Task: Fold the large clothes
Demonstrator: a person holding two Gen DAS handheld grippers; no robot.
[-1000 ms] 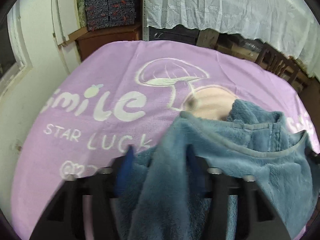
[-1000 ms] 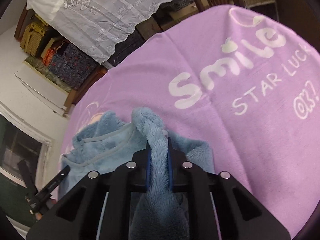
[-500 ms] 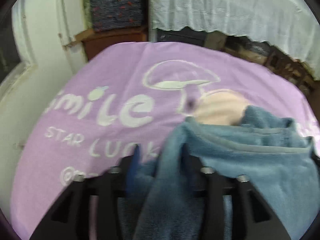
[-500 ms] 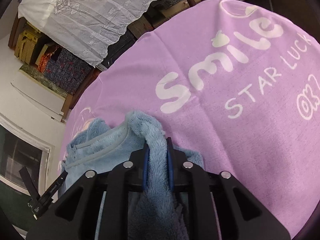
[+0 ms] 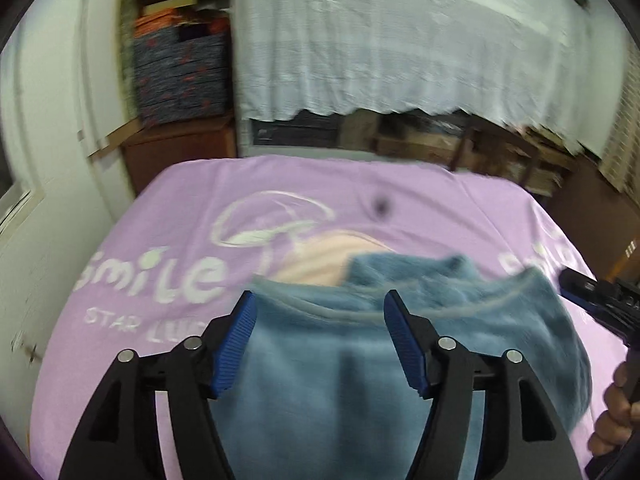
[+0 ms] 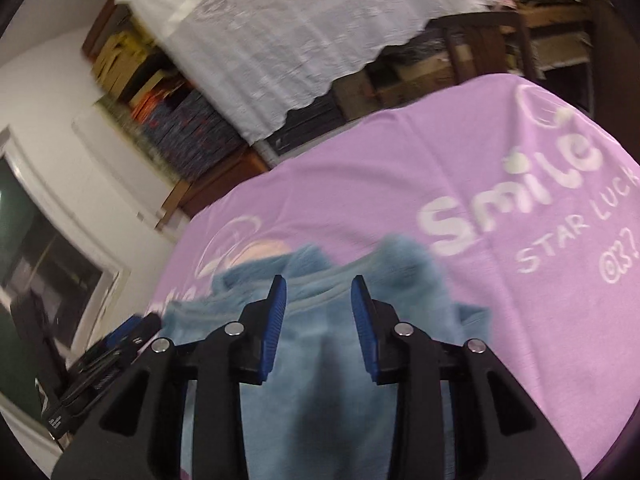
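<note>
A fluffy blue fleece garment (image 5: 332, 356) lies on the purple blanket (image 5: 192, 208), its grey-trimmed neckline toward the far side. My left gripper (image 5: 320, 304) hovers above it, open, blue pads wide apart and nothing pinched between them. In the right wrist view the same garment (image 6: 320, 364) lies under my right gripper (image 6: 319, 286), which is also open above the neckline. The right gripper's body (image 5: 600, 308) and a hand (image 5: 618, 412) show at the right edge of the left wrist view. The other gripper (image 6: 100, 356) appears low on the left in the right wrist view.
The purple blanket carries white "smile STAR LUCK" lettering (image 6: 516, 200) and a mushroom drawing (image 5: 272, 216). Beyond the bed stand a white lace cloth (image 5: 400, 48), patterned boxes (image 5: 180, 72) on a wooden cabinet, and a wooden chair (image 6: 488, 40). A white wall (image 5: 48, 120) is at left.
Both grippers have let go of the blue garment and opened; they lifted and tilted up, and the fabric now lies flat on the blanket beneath them.
</note>
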